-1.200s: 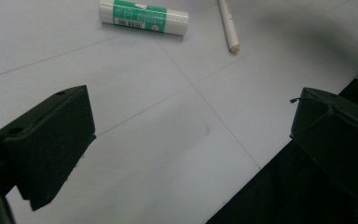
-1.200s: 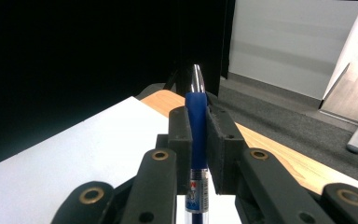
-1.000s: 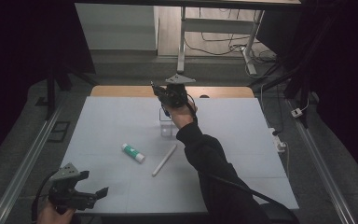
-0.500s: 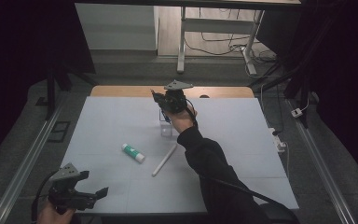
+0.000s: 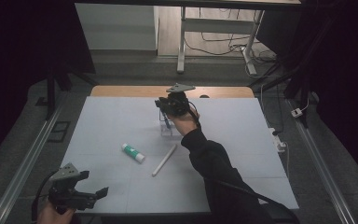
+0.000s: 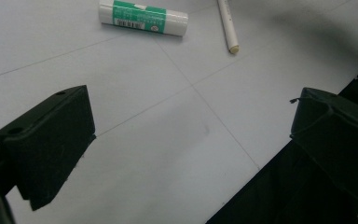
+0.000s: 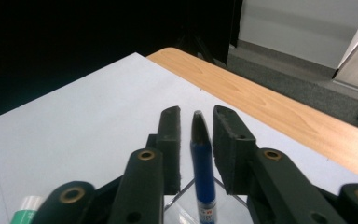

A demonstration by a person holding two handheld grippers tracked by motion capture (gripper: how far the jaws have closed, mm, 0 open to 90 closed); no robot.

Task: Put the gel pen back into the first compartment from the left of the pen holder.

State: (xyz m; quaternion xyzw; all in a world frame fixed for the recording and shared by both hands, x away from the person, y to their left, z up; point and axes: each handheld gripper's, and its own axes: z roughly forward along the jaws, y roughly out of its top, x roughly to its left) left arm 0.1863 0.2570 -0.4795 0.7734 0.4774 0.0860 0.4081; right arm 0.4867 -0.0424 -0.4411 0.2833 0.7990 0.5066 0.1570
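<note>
Right gripper (image 7: pixel 195 122) jaws flank blue pen (image 7: pixel 202 163), gaps either side, over clear holder (image 5: pixel 166 126). Left gripper (image 5: pixel 100 192) released. Let pen drop upright, withdraw straight up.

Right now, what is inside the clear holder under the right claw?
A blue pen stands in the clear holder, its tip between the right claw jaws. The holder's bottom is hidden by the claw.

In the right gripper view the dark blue pen (image 7: pixel 202 175) with a black tip runs off the bottom edge, its lower end unseen, and whether either jaw touches it cannot be told. The clear plastic holder (image 7: pixel 189 205) beneath is mostly cut off. In the left gripper view the slim white pen (image 6: pixel 227 24) leaves the top edge.
</note>
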